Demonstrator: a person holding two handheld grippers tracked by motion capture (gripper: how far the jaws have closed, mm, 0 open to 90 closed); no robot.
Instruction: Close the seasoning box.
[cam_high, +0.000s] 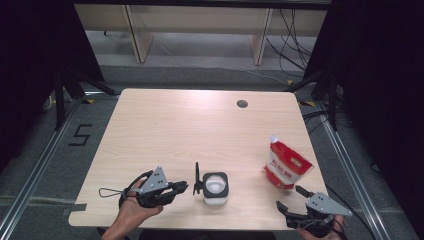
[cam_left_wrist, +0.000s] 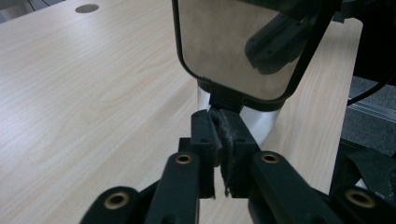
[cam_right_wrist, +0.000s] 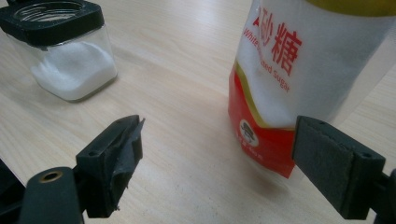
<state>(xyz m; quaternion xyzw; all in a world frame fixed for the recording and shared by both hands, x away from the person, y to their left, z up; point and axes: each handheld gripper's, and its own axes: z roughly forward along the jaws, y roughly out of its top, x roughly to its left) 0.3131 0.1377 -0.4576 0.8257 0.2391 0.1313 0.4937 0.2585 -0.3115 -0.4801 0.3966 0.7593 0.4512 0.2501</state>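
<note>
The left gripper (cam_left_wrist: 219, 122) has its fingers pinched on the tab of the sugar jar's hinged lid (cam_left_wrist: 233, 46), which stands upright, its long axis vertical. The jar (cam_high: 215, 188) sits near the desk's (cam_high: 165, 125) front edge. The right gripper (cam_right_wrist: 219, 154) waits wide open, holding nothing, before the sugar pouch (cam_right_wrist: 299, 70); grasping it for pouring seems next.

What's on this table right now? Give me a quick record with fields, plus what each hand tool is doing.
table: light wooden table, round hole near far edge
jar: square glass jar of white granules, black rim
lid: hinged lid, flipped up
bag: red and white sugar bag, upright
left gripper: shut on the lid's tab
right gripper: open, facing the sugar bag, apart from it
</note>
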